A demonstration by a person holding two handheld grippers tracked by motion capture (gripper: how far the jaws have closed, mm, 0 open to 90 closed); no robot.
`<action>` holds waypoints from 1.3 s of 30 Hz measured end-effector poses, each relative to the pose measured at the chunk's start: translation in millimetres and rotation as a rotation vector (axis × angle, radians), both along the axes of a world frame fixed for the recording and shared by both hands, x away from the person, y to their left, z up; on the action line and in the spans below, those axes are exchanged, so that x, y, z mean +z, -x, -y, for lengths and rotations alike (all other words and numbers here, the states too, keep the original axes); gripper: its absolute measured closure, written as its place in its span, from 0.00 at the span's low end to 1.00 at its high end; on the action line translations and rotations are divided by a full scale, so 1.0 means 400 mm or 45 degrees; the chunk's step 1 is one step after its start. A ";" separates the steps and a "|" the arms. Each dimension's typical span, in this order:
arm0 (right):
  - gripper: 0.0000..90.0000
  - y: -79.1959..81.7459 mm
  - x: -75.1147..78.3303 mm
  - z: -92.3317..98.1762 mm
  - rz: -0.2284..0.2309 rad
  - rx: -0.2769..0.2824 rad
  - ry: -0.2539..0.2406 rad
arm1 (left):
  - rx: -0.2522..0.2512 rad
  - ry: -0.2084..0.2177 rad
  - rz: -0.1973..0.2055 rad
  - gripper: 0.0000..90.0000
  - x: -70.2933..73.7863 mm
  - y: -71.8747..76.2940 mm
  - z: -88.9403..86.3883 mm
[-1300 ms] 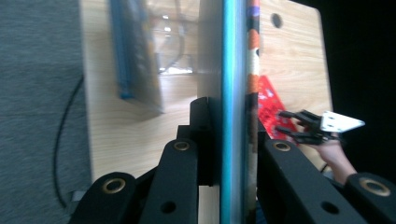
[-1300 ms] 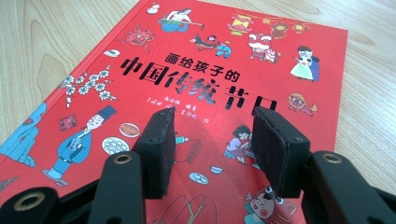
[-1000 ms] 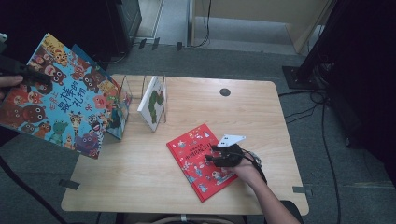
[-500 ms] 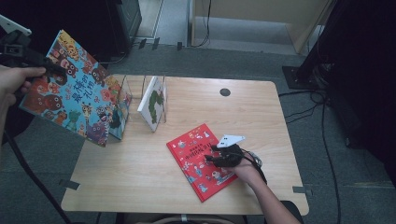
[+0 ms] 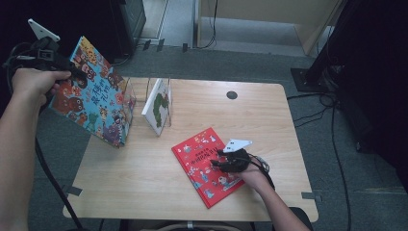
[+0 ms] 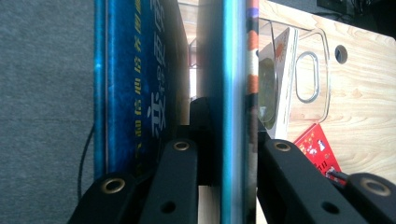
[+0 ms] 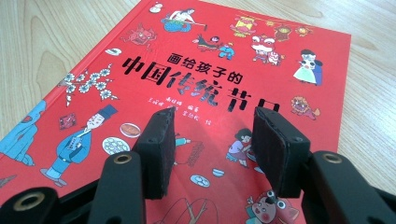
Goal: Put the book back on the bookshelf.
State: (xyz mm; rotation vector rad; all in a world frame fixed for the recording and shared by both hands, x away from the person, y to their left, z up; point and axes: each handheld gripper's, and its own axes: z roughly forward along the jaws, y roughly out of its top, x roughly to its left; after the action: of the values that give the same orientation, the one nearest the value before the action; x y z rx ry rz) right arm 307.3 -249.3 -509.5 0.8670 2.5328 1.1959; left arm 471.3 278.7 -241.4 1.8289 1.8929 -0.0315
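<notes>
L tool (image 5: 72, 72) w/ blue picture book (image 5: 94, 96) clamped: moved right across the high view, from off the desk's left edge toward the clear acrylic rack (image 5: 144, 98). Book was spread wide and flat-on to the camera; now seen more edge-on, cover narrower in frame, lower corner beside the rack's left end. L hand (image 5: 33, 82) and forearm now come further into frame, grey plate visible up top.

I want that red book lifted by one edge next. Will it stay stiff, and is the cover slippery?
The red book lies flat with straight edges, so it probably stays stiff. Its cover shows a sheen, so the pads may slip. Lying flush on the table, its edge looks hard to catch.
</notes>
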 end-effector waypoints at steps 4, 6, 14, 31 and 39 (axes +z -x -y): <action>0.55 0.000 0.000 0.000 -0.002 0.002 -0.001 | 0.000 -0.006 -0.009 0.90 -0.024 -0.005 -0.003; 0.55 0.001 0.000 0.000 -0.001 0.002 0.000 | -0.003 -0.015 -0.008 0.90 -0.035 -0.007 0.000; 0.55 0.001 0.000 0.000 0.000 -0.002 0.000 | -0.018 -0.050 -0.035 0.90 -0.080 -0.021 0.023; 0.55 0.000 -0.002 0.001 0.004 -0.002 -0.009 | -0.097 -0.079 0.015 0.68 -0.050 -0.018 0.048; 0.55 0.001 -0.002 0.001 0.001 -0.001 -0.009 | -0.101 -0.066 0.046 0.64 -0.015 -0.005 0.036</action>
State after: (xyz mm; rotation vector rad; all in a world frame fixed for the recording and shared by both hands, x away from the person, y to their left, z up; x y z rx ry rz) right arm 306.8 -249.6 -510.1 0.8691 2.5291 1.2059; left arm 473.1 264.2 -247.2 1.9254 1.8120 0.0232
